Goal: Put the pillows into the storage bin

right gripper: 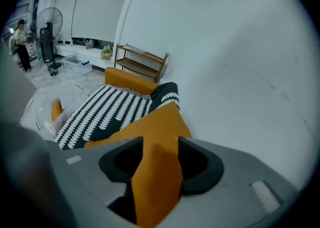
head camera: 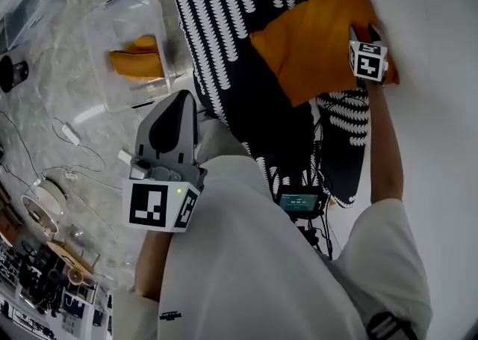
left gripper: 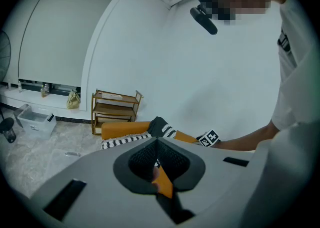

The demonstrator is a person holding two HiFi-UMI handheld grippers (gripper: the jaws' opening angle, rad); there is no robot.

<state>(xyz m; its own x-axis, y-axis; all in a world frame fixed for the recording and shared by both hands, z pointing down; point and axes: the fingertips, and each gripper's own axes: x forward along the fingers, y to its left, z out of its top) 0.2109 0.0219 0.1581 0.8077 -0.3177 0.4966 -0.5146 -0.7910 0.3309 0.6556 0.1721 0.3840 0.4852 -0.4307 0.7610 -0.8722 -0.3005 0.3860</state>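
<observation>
An orange pillow (head camera: 314, 39) (right gripper: 150, 127) lies on a sofa draped in a black-and-white patterned cover (head camera: 224, 25) (right gripper: 105, 111). My right gripper (head camera: 364, 34) (right gripper: 160, 144) is at the pillow's right edge. Its jaws stand open with orange pillow fabric in the gap between them. A second orange pillow (head camera: 138, 62) (right gripper: 56, 110) rests inside the clear storage bin (head camera: 97, 25) (right gripper: 42, 117) on the marble floor, left of the sofa. My left gripper (head camera: 183, 98) (left gripper: 157, 142) hovers near my body between bin and sofa. Its jaws are together, and I see nothing held in them.
A low wooden shelf (left gripper: 114, 105) (right gripper: 142, 64) stands against the white wall past the sofa's end. Cables and small white devices (head camera: 71, 134) lie on the floor by the bin. A standing fan (right gripper: 50, 21) and a person (right gripper: 21, 36) are far back. A small clear box (left gripper: 35, 122) sits by the window wall.
</observation>
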